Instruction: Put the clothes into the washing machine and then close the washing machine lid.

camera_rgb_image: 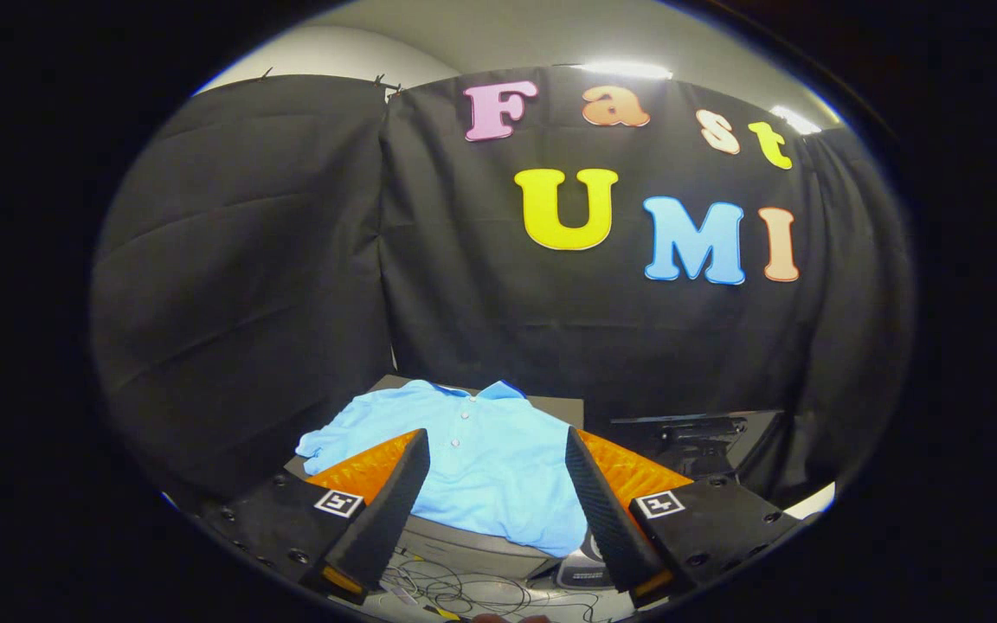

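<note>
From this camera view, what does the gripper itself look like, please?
The gripper has two wedge-shaped fingers with ribbed inner faces, tapering toward their tips. Each finger sits on a dark block with small round screw holes. On top of each block is a square black-and-white marker. The fingers stand apart, with the light blue shirt just ahead between them.

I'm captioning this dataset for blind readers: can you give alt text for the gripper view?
A light blue polo shirt lies spread over a grey box-like surface, just ahead of the open gripper, whose two fingers frame it without touching. Black cloth hangs behind, and loose cables lie below.
</note>
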`<action>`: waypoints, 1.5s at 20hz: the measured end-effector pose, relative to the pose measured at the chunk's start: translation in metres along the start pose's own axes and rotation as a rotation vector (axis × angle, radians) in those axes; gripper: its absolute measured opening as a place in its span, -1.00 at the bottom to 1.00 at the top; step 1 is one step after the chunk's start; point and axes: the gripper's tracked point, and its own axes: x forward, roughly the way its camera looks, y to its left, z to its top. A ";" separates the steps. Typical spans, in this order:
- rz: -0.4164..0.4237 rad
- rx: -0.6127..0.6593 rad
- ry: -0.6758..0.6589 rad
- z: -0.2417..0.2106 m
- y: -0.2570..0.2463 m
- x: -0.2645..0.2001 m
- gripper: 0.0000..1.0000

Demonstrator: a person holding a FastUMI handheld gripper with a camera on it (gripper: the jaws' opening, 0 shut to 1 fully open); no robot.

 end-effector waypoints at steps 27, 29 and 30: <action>-0.070 -0.033 0.244 -0.062 0.053 0.200 0.97; -0.075 -0.031 0.254 -0.068 0.052 0.204 0.96; -0.078 -0.040 0.253 -0.069 0.051 0.206 0.97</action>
